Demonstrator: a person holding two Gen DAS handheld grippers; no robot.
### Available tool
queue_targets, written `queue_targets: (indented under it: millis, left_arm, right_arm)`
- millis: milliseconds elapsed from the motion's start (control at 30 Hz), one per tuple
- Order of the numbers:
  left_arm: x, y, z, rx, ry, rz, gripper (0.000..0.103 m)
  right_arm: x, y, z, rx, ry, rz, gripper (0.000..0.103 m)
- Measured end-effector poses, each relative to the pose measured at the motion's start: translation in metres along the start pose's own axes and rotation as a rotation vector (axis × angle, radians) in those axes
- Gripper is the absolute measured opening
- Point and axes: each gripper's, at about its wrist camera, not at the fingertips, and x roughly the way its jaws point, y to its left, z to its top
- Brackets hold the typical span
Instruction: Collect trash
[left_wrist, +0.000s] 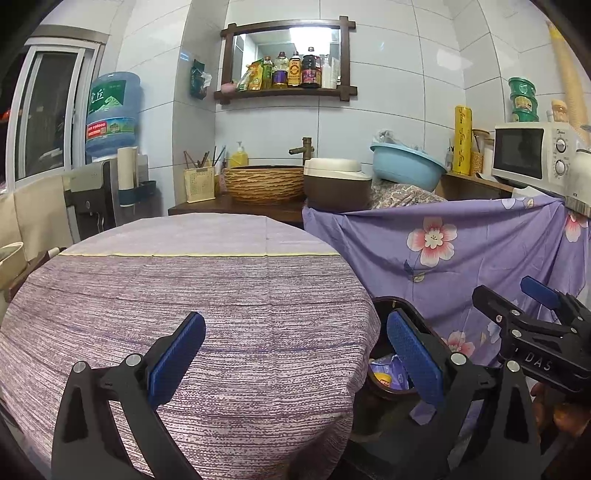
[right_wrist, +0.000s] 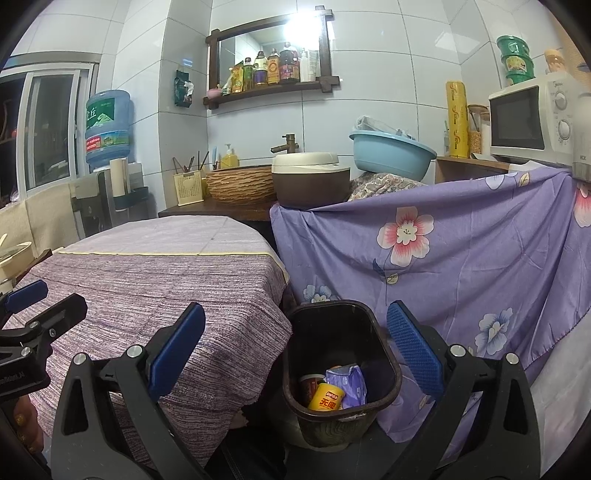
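Observation:
A dark brown trash bin (right_wrist: 332, 332) stands on the floor between the round table (right_wrist: 166, 280) and a draped floral sheet. Inside it lie a yellow can (right_wrist: 327, 397), a purple wrapper (right_wrist: 351, 380) and a reddish cup (right_wrist: 308, 382). My right gripper (right_wrist: 295, 310) hangs open just above the bin's mouth, holding nothing. My left gripper (left_wrist: 295, 316) is open and empty over the table's (left_wrist: 221, 288) purple striped cloth, near its right edge. In the left wrist view the bin (left_wrist: 382, 332) shows partly behind the right finger, with the right gripper (left_wrist: 506, 291) beyond it.
A purple floral sheet (right_wrist: 443, 277) hangs close against the bin's right side. Behind stand a rice cooker (right_wrist: 310, 181), a blue basin (right_wrist: 391, 151), a microwave (right_wrist: 524, 122), a woven sink bowl (right_wrist: 240, 184) and a water dispenser (right_wrist: 107, 129). The left gripper (right_wrist: 48, 301) shows at the left edge.

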Motion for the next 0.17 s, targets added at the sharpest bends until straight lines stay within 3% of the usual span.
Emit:
queue_targets:
  millis: [167]
  left_arm:
    - [-0.0006,-0.0012,0.0009,0.005,-0.002,0.007,0.098]
  right_arm:
    - [-0.0027,-0.0004,0.0011,0.001,-0.004,0.000,0.097]
